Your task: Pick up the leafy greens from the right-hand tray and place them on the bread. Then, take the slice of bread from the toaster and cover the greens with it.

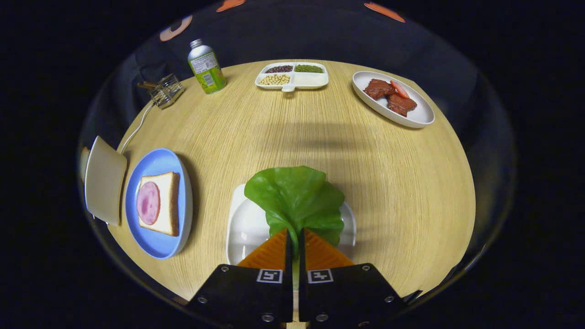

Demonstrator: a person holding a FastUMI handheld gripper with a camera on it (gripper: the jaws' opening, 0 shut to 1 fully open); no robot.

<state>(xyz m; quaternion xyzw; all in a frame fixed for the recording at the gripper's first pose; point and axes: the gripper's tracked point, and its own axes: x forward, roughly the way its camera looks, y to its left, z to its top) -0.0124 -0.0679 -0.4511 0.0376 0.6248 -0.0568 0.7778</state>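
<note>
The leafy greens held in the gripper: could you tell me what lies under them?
A white tray sits under the leafy greens, which the gripper is shut on. The tray's middle is covered by the leaves.

The gripper [295, 240] points forward and somewhat downward, its two fingers [274, 251] drawn almost together with only a thin slit left between them. Both fingers pinch the stem end of the leafy greens [297, 196] (the leaf fans out just ahead of the fingertips). The two finger blocks sit side by side and level, each bearing a square marker.
</note>
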